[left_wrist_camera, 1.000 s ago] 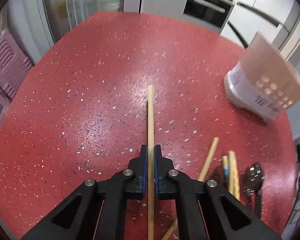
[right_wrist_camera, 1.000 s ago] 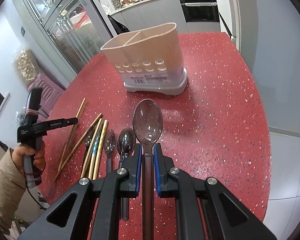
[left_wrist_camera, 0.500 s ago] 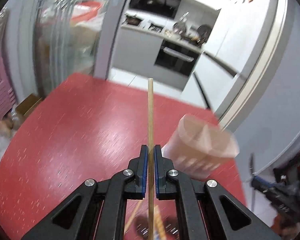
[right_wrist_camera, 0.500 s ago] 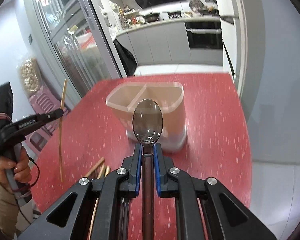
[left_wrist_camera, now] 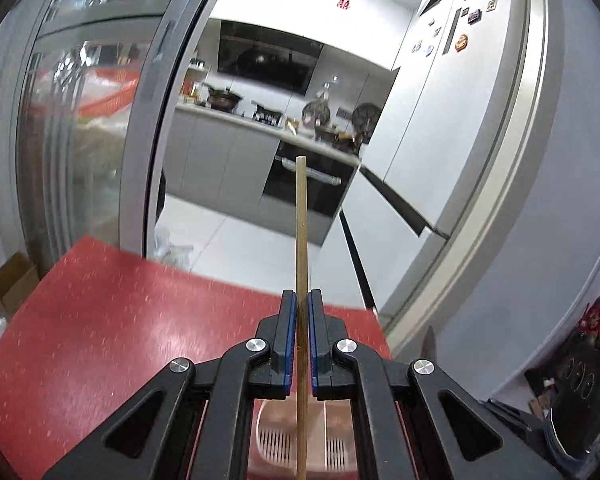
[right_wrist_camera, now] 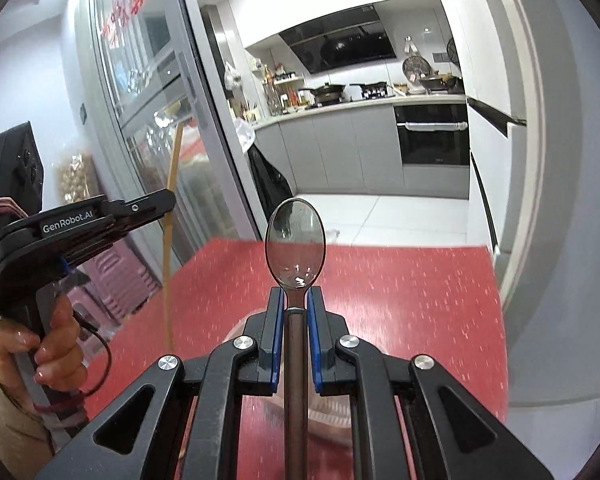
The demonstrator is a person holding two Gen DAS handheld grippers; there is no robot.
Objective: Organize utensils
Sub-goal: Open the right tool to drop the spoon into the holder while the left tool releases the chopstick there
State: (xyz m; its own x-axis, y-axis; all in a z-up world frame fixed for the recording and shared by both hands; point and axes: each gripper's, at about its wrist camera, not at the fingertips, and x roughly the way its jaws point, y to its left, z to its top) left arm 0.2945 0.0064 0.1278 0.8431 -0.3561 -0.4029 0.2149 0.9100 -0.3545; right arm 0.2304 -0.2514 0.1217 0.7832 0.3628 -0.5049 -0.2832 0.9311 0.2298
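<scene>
The left gripper (left_wrist_camera: 302, 312) has its fingers (left_wrist_camera: 287, 336) pressed together on a single wooden chopstick (left_wrist_camera: 301, 232), which runs straight between the blue pads and sticks out well beyond the tips, pointing toward the kitchen past the far edge of the red speckled table (left_wrist_camera: 100, 328). The rear end of the chopstick passes down behind the fingers, over the pink utensil holder (left_wrist_camera: 276, 440) that shows low in the left wrist view, its two slotted compartments visible between the gripper's arms.

From the right wrist view, the person's left hand (right_wrist_camera: 56, 344) wraps the grip of that gripper, held up above the table's left side, with the chopstick standing nearly upright, tilted slightly, its lower tip above the table surface.

The right gripper (right_wrist_camera: 296, 300) is closed tight on the neck of a metal spoon (right_wrist_camera: 295, 240); the bowl rises past the fingertips, facing the camera, and the handle runs back between the fingers (right_wrist_camera: 273, 328). It is held above the table, angled a little downward, with the rim of the holder just visible below the fingers. Both views are raised, looking over the table into the kitchen
</scene>
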